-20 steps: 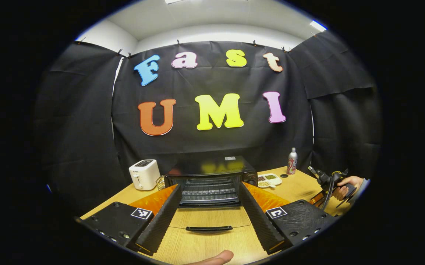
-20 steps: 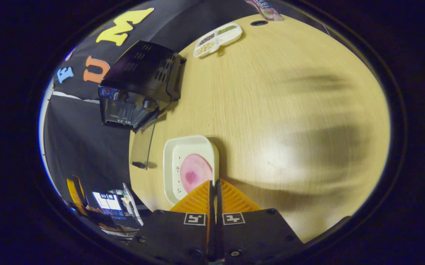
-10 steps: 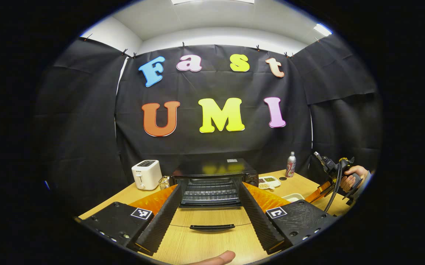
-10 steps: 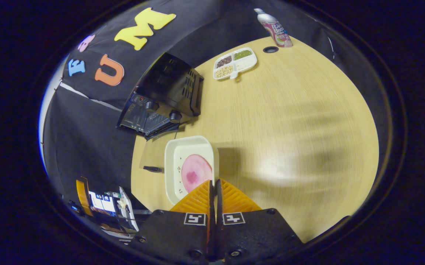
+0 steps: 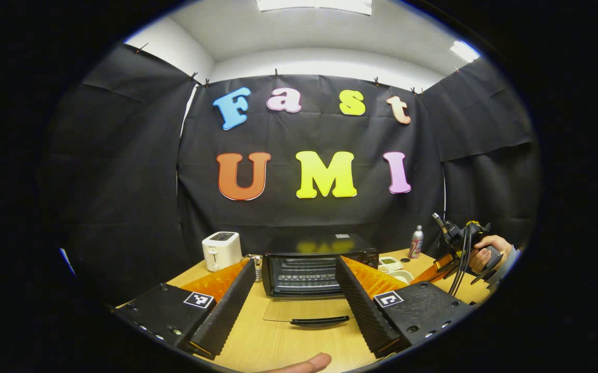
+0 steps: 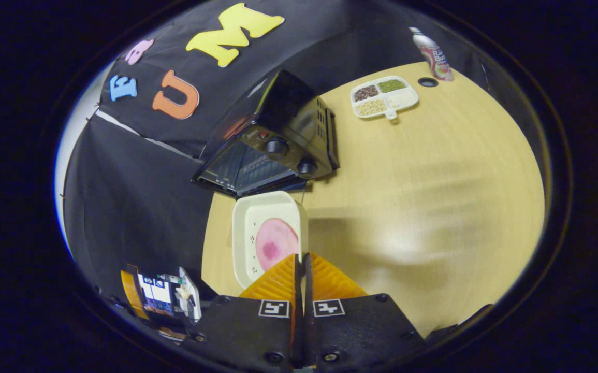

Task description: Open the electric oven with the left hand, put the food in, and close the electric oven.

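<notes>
The black electric oven (image 5: 306, 267) stands on the wooden table (image 5: 257, 336) with its glass door (image 5: 309, 310) folded down flat and its rack showing. My left gripper (image 5: 294, 263) is open, held back from the door handle (image 5: 319, 321), with nothing between its fingers. My right gripper (image 6: 301, 255) is shut on the rim of a white tray (image 6: 249, 228) that carries a pink slice of food (image 6: 276, 243). The tray hangs above the table, just in front of the oven (image 6: 278, 142). A hand holds that gripper (image 5: 454, 246) at the far right of the left gripper view.
A white toaster (image 5: 221, 250) stands left of the oven. Right of it lie a divided dish of grains (image 6: 384, 97) and a bottle (image 6: 432, 49) by the back wall. A screen (image 6: 156, 292) sits beyond the table's near edge. Bare tabletop (image 6: 433, 181) spreads to the right.
My left gripper has drawn back from the oven, still open. My right gripper has carried the tray from beside the oven to its open front.
</notes>
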The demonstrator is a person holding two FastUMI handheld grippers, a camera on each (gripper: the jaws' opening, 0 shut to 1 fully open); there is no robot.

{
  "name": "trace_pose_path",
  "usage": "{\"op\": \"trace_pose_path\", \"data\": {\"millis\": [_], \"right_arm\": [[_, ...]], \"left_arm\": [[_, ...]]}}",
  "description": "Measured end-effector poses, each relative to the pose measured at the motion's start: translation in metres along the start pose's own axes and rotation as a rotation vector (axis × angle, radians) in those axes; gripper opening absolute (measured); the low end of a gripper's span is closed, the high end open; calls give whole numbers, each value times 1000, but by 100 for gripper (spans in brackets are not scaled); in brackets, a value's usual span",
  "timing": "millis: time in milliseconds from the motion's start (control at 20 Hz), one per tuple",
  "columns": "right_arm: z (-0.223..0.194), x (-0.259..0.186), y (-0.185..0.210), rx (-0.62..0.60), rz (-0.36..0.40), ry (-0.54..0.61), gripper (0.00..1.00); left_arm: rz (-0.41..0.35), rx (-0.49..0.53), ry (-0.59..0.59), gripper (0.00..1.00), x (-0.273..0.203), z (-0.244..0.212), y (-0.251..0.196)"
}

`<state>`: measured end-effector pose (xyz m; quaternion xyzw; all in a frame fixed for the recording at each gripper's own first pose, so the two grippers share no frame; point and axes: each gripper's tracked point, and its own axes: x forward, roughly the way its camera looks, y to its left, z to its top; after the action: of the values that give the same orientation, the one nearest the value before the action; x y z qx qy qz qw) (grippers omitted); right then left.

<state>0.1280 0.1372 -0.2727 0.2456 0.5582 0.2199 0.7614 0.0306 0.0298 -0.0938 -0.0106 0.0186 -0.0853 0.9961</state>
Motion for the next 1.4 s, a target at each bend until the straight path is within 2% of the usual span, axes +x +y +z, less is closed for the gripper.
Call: {"op": "trace_pose_path", "data": {"millis": [50,150,200,250,350,400,450,500,650,900,950,1050,1100,1150,1400], "right_arm": [[-1,9,9,0,4,4,4],[-3,30,23,-18,1,9,0],[-5,39,29,-23,-2,13,4],[-5,49,37,-24,-3,17,1],[-7,66,51,-23,-5,26,4],[-9,74,55,-13,-9,29,1],[-9,83,61,5,-14,28,4],[-9,92,65,16,-19,20,1],[-4,115,79,81,-27,-11,4],[17,150,83,147,-79,-99,4],[22,156,82,162,-91,-117,1],[33,167,81,196,-103,-163,4],[36,171,80,218,-105,-188,1],[39,175,80,244,-109,-212,4],[63,190,82,394,-90,-365,4]], "left_arm": [[17,10,-10,96,-2,2,9],[27,4,-10,96,-7,-1,19],[30,-2,-10,96,-9,-4,24],[37,-6,-9,96,-11,-5,29],[53,-15,-2,96,-11,-10,42],[58,-23,2,96,-12,-13,47],[62,-31,9,96,-12,-17,51],[66,-39,14,96,-11,-21,54],[76,-51,28,96,-11,-29,66],[95,-49,27,96,-7,-29,80],[95,-51,30,96,-6,-30,80],[92,-61,32,96,-5,-32,85],[90,-65,35,96,-4,-32,86],[93,-68,32,96,-4,-31,90],[120,-82,40,95,-7,-28,105]]}}
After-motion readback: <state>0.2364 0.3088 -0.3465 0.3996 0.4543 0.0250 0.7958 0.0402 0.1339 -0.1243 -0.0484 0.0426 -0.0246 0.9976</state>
